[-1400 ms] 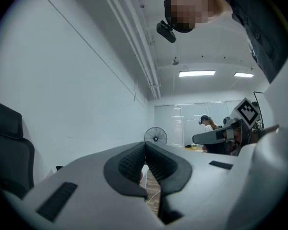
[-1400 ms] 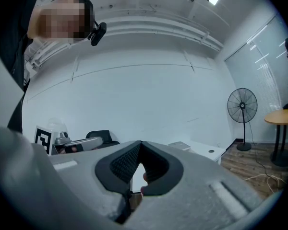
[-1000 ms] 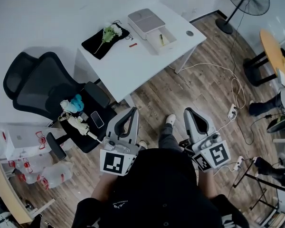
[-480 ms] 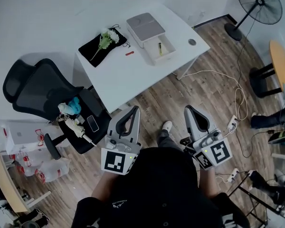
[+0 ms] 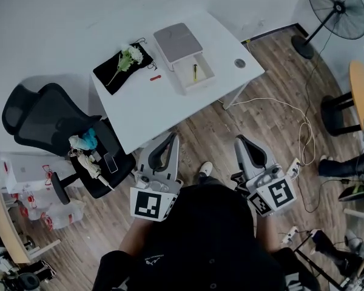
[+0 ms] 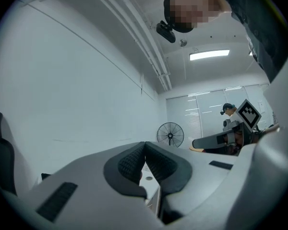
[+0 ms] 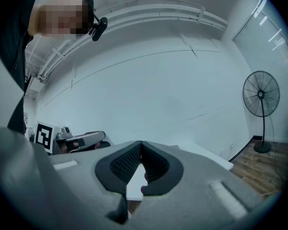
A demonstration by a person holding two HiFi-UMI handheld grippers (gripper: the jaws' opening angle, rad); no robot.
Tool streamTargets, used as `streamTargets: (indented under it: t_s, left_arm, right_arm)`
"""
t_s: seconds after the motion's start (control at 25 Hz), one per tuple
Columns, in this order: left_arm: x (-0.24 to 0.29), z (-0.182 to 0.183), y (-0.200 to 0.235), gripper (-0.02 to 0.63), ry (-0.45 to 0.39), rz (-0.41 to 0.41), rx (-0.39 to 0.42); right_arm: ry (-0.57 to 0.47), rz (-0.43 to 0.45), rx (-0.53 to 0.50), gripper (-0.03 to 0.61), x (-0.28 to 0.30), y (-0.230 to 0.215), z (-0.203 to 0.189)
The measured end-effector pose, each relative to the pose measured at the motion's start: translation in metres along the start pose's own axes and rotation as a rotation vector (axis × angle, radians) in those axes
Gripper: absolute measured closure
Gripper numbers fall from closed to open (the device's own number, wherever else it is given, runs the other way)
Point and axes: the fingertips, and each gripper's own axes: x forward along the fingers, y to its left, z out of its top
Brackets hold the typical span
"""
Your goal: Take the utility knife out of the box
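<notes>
In the head view a white table (image 5: 158,102) stands ahead, and on it an open white box (image 5: 194,73) with its grey lid (image 5: 177,42) lying behind it. A small yellow-and-dark utility knife (image 5: 195,72) lies inside the box. My left gripper (image 5: 168,142) and right gripper (image 5: 242,143) are held level in front of me, short of the table's near edge, over the wooden floor. Both have their jaws together with nothing between them. In the gripper views the jaw tips (image 6: 144,145) (image 7: 140,144) meet, and the table shows just beyond.
A black cloth with a white flower (image 5: 125,59) and a small red item (image 5: 155,77) lie left of the box. A black office chair (image 5: 54,126) with clutter stands at the left. Cables and a power strip (image 5: 293,168) run over the floor at right; a fan (image 5: 338,8) stands far right.
I have stepped forward: the table and box have drawn a little nearer and shifted left in the head view. Both grippers stay shut and level in front of me.
</notes>
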Motion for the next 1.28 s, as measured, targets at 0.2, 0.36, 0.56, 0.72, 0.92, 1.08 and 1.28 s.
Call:
streamTargets:
  t_s: [0.2,0.36,0.56,0.72,0.92,1.08,1.28]
  left_arm:
    - [0.028,-0.008,-0.018,0.609,0.009,0.018,-0.025]
    - [0.043,-0.015,-0.022,0.609,0.027,0.015,0.003]
    - [0.063,-0.021,-0.023,0.609,0.041,-0.004,0.009]
    - [0.083,-0.03,-0.026,0.609,0.047,-0.038,0.012]
    - [0.117,-0.038,-0.026,0.609,0.048,-0.075,-0.045]
    - [0.155,-0.043,-0.021,0.609,0.049,-0.094,-0.066]
    - [0.198,-0.049,-0.01,0.609,0.061,-0.093,-0.079]
  right_arm:
    - [-0.01,0.0,-0.009,0.574,-0.008,-0.039,0.008]
    - [-0.015,-0.014,0.001,0.574,-0.012,-0.058,0.008]
    - [-0.017,-0.035,0.011,0.574,-0.012,-0.072,0.007]
    - [-0.017,-0.073,0.022,0.574,-0.012,-0.089,0.003]
    - [-0.011,-0.117,0.026,0.574,0.0,-0.114,0.004]
    - [0.002,-0.131,0.028,0.574,0.018,-0.141,0.011]
    - [0.03,-0.109,0.019,0.574,0.051,-0.17,0.021]
